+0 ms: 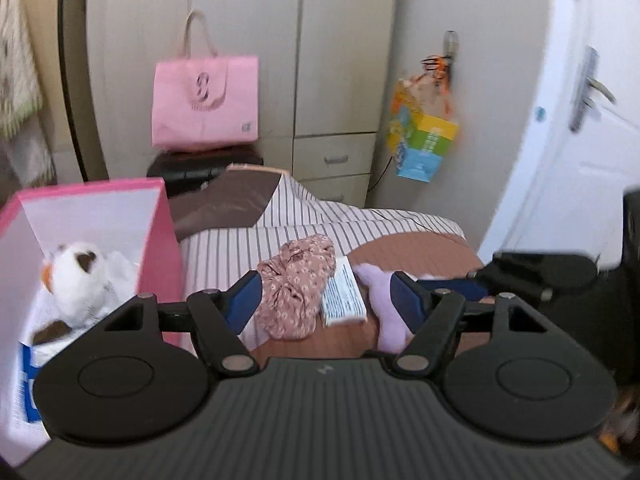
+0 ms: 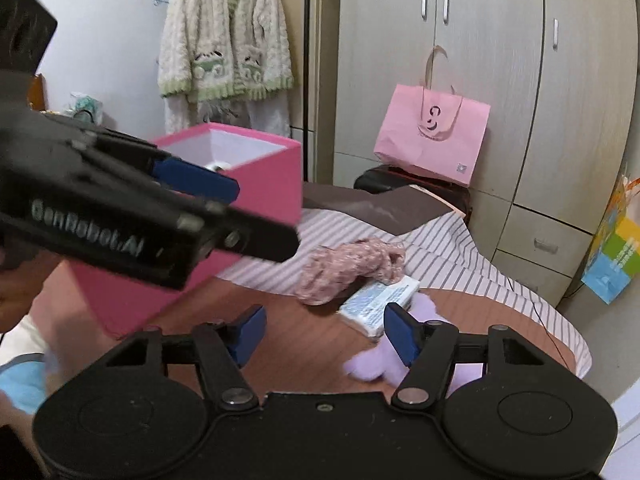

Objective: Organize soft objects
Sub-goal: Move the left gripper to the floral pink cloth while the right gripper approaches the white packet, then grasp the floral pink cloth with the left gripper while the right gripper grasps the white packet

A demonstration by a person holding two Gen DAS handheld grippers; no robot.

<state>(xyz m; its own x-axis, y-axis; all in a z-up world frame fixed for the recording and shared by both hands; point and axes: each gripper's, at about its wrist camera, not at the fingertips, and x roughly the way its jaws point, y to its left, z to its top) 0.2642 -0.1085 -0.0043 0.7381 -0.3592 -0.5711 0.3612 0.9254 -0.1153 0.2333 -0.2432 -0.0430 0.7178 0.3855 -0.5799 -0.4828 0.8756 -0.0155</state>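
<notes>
— While both tools hang over the bed, look at the left gripper [image 1: 326, 300]: its jaws stand apart, nothing pressed between the blue pads.

— And ahead of it?

— The pink floral cloth [image 1: 296, 290], bunched up, lies just beyond the left finger. Beside it, towards the right finger, a white packet [image 1: 344, 298], and the purple plush toy [image 1: 380, 304] partly behind that right finger.

— Is anything touching?

— Hard to call, the picture smears there; the pads look clear of the cloth. Off to the left of that gripper stands the pink box [image 1: 160, 240], with a white and brown plush cat [image 1: 76, 280] inside.

— The right gripper?

— The right gripper [image 2: 324, 334] is open as well and holding nothing. The brown bedcover [image 2: 304, 344] shows bare between its fingers. The purple toy sits at its right finger, partly hidden by it, with the packet just past that fingertip and the floral cloth further ahead.

— Where's the other tool from here?

— Up and to the left of the right one, crossing in front of the pink box.
</notes>
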